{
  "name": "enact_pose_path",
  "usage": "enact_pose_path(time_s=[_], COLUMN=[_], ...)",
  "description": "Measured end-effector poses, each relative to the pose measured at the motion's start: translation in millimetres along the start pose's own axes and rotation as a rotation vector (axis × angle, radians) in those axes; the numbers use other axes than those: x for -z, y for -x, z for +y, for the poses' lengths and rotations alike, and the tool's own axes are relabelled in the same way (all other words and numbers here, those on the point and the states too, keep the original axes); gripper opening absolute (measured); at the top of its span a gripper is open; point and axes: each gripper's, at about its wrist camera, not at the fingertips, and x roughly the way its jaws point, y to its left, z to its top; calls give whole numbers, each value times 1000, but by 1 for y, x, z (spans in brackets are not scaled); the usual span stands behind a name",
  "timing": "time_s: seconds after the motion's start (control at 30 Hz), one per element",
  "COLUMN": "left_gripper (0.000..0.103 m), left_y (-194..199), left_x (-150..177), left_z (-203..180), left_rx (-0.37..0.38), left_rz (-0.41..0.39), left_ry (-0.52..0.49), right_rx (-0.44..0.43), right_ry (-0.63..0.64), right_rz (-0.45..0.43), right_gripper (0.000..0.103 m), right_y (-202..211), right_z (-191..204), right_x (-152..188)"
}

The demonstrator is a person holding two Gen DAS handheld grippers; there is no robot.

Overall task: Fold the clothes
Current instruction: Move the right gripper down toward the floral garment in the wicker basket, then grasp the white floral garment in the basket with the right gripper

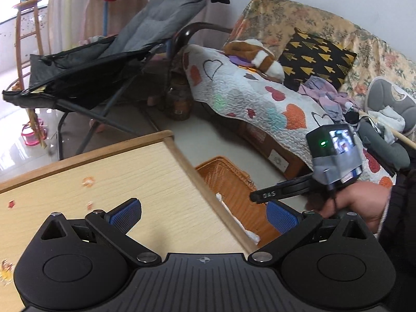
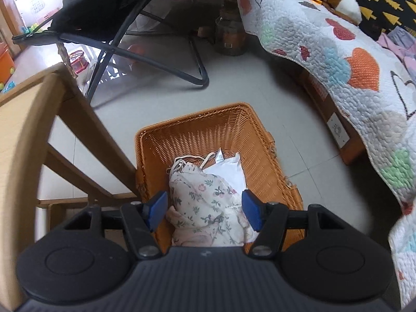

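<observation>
An orange wicker basket (image 2: 234, 130) stands on the floor beside the table. In it lie a floral-print garment (image 2: 205, 202) and a white garment (image 2: 228, 166) behind it. My right gripper (image 2: 204, 212) is open above the basket, its blue pads either side of the floral garment, not closed on it. My left gripper (image 1: 204, 214) is open and empty over the right edge of the wooden table (image 1: 104, 182). The basket (image 1: 228, 182) also shows in the left wrist view, with the right gripper's body (image 1: 335, 153) and the hand above it.
A sofa with a heart-patterned quilt (image 2: 338, 59) runs along the right. A black folding chair (image 2: 124, 13) stands behind the basket. The table's wooden legs (image 2: 85, 130) are to the basket's left. A black cushion (image 1: 317, 57) and loose clothes (image 1: 327, 98) lie on the sofa.
</observation>
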Motion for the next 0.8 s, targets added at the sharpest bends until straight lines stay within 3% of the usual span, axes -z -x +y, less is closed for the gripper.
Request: enact_pose_path(time_s=[0.3,0.43,0.6,0.8], left_gripper=[103,103,103,103], left_y=[-31,-42,-48,-52], left_x=[-3,-3,-3,-4], left_z=[-13,-15,-14,-11], left_rx=[18,16,8,-8], left_rz=[14,21,22,43], left_ry=[4,19,21,6], right_rx=[17,23,-30,-71], right_ry=[53,162,212,246], right_rz=[115,147,238,281], right_gripper=[63,63,63,63], right_y=[-58,-83,-117,-150], right_z=[-23,-19,-17,-14], right_x=[4,13,31,37])
